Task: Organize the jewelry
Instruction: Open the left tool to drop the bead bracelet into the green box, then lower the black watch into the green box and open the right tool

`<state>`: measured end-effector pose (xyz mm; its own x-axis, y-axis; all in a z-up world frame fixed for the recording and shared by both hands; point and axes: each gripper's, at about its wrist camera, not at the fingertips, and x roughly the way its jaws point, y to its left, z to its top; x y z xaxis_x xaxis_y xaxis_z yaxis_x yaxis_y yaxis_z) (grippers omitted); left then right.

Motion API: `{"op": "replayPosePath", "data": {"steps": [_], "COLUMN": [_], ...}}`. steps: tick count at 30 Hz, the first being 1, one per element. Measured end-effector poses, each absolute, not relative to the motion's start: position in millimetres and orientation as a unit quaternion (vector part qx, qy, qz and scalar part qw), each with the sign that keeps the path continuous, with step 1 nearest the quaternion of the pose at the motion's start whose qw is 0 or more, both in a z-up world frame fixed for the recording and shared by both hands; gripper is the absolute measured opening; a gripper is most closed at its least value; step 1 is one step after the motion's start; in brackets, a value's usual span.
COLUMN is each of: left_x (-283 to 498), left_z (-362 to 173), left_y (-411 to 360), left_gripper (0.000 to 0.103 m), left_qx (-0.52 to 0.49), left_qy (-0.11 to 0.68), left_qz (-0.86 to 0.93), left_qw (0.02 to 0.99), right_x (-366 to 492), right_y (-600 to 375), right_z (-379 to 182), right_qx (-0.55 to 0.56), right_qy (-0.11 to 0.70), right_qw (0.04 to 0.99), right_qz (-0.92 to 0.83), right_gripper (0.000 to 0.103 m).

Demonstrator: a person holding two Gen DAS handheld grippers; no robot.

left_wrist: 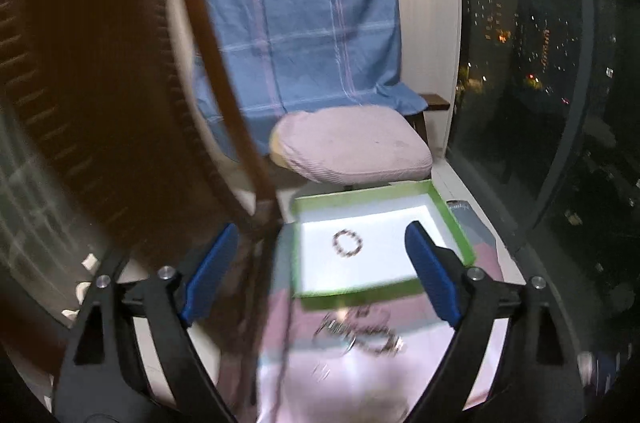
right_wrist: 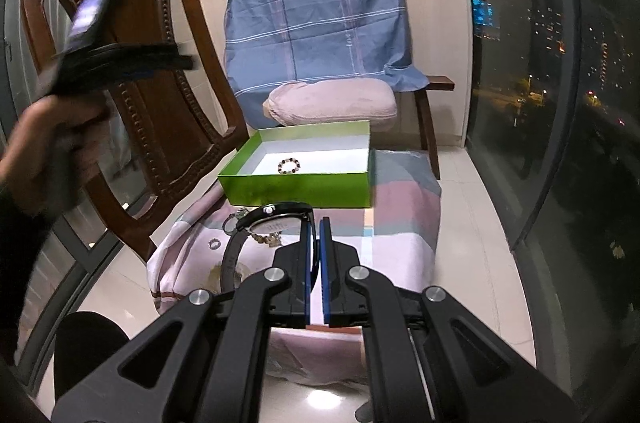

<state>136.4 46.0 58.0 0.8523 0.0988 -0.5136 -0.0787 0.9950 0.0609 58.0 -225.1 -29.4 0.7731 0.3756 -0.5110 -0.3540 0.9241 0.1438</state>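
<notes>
Left tool (left_wrist: 320,275), right tool (right_wrist: 315,255): black arms, blue pads, silver screws; dark sleeve.

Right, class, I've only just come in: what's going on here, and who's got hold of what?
A person is sorting jewelry into a green box on a cloth-covered surface. One beaded bracelet already lies inside the box. The right hand-held gripper is shut on a black wristwatch, holding it just short of the box. The left hand-held gripper is open and empty above the box. More jewelry still lies on the cloth.
</notes>
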Motion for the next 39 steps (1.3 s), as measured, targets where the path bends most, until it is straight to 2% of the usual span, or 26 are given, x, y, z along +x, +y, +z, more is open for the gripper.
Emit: {"op": "replayPosePath", "data": {"steps": [4,11,20,21,22,24,25,29,31,39], "left_x": [43.7,-55.9,-108.5,-108.7,-106.1,-108.7,-108.7,-101.0,-92.8,-44.5], "left_z": [46.5,9.1,-20.6,-20.4,-18.8,-15.0,-13.3,-13.2,-15.5,-19.0], "left_y": [60.8,67.5,75.8,76.2,76.3,79.3,79.9,78.1,76.2,49.8], "left_gripper": [0.088,0.091,0.092,0.092,0.092,0.092,0.092,0.092,0.092,0.092], "left_qx": [0.005,-0.017,-0.043,-0.041,-0.041,-0.047,-0.05,-0.048,-0.05,-0.045], "left_qy": [0.25,0.265,0.307,0.304,0.302,0.294,0.289,0.281,0.279,0.282], "left_qz": [0.046,0.059,0.076,0.082,0.085,0.086,0.085,0.082,0.074,0.034], "left_qw": [0.967,0.962,0.948,0.948,0.949,0.951,0.952,0.955,0.956,0.958], "right_x": [84.7,172.0,324.0,333.0,340.0,339.4,333.1,266.8,229.4,75.2], "right_y": [-210.2,-169.5,-138.1,-137.3,-137.5,-145.4,-151.8,-190.2,-202.6,-245.5], "right_z": [-25.0,-10.4,-48.4,-52.9,-55.8,-52.7,-45.8,-13.9,-3.5,-11.8], "right_qx": [0.024,0.011,-0.013,-0.016,-0.017,0.0,0.013,0.062,0.069,0.064], "right_qy": [0.276,0.277,0.331,0.335,0.338,0.324,0.303,0.236,0.219,0.254], "right_qw": [0.938,0.932,0.927,0.927,0.927,0.934,0.941,0.958,0.962,0.956], "right_qz": [0.209,0.235,0.177,0.169,0.163,0.152,0.15,0.148,0.149,0.135], "right_gripper": [0.005,0.005,0.007,0.021,0.049,0.071,0.076,0.088,0.097,0.1]}}
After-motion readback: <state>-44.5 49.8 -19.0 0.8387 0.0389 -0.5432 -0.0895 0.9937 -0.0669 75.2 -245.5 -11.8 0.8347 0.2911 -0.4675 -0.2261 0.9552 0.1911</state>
